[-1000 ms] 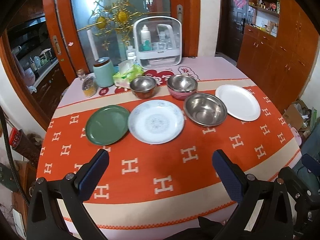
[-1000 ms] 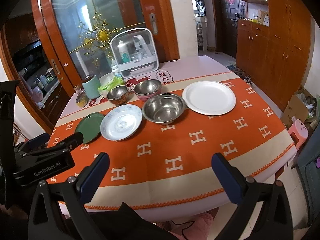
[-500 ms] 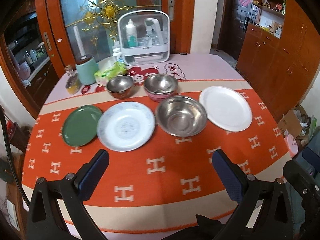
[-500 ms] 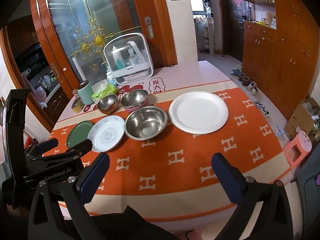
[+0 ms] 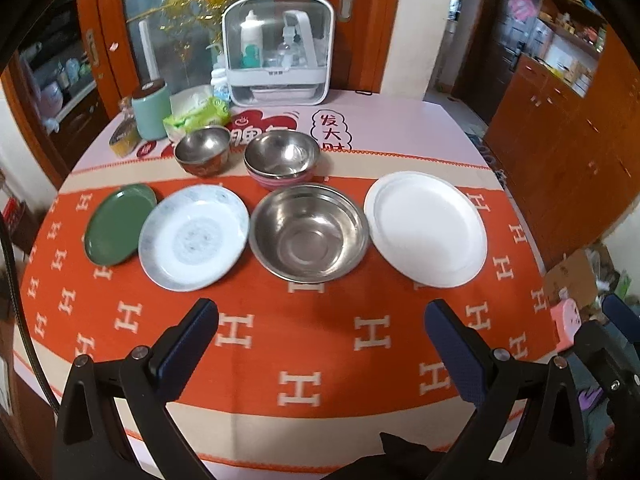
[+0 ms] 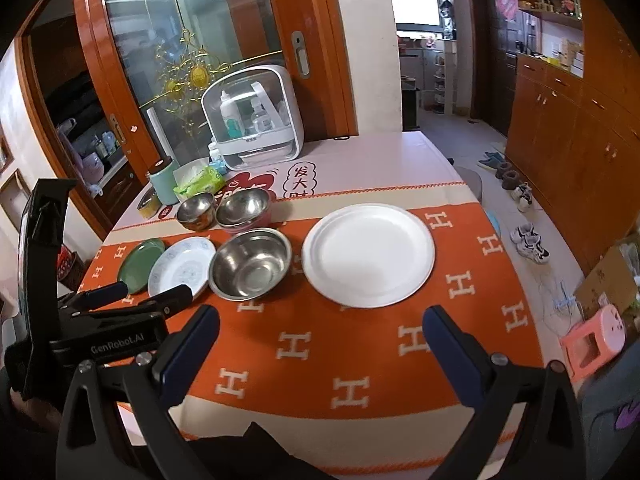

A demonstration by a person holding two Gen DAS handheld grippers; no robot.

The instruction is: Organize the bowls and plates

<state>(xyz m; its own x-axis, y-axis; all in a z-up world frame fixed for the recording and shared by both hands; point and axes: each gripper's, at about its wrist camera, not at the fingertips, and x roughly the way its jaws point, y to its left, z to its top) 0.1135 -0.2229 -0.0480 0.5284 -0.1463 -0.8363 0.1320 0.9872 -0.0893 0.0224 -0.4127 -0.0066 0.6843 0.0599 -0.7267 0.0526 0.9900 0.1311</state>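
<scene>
On the orange cloth lie, left to right, a green plate, a patterned white plate, a large steel bowl and a big white plate. Behind them stand a small steel bowl and a steel bowl nested in a pink one. My left gripper is open and empty above the near cloth. My right gripper is open and empty, nearer the white plate. The left gripper's body shows in the right wrist view.
At the table's back stand a white storage box with bottles, a mint canister, a tissue pack and a small tin. Wooden cabinets line the right wall. A pink stool and shoes are on the floor.
Both grippers have moved forward and to the right over the table; the dishes look larger and nearer. Both stay open and empty. No dish has moved.
</scene>
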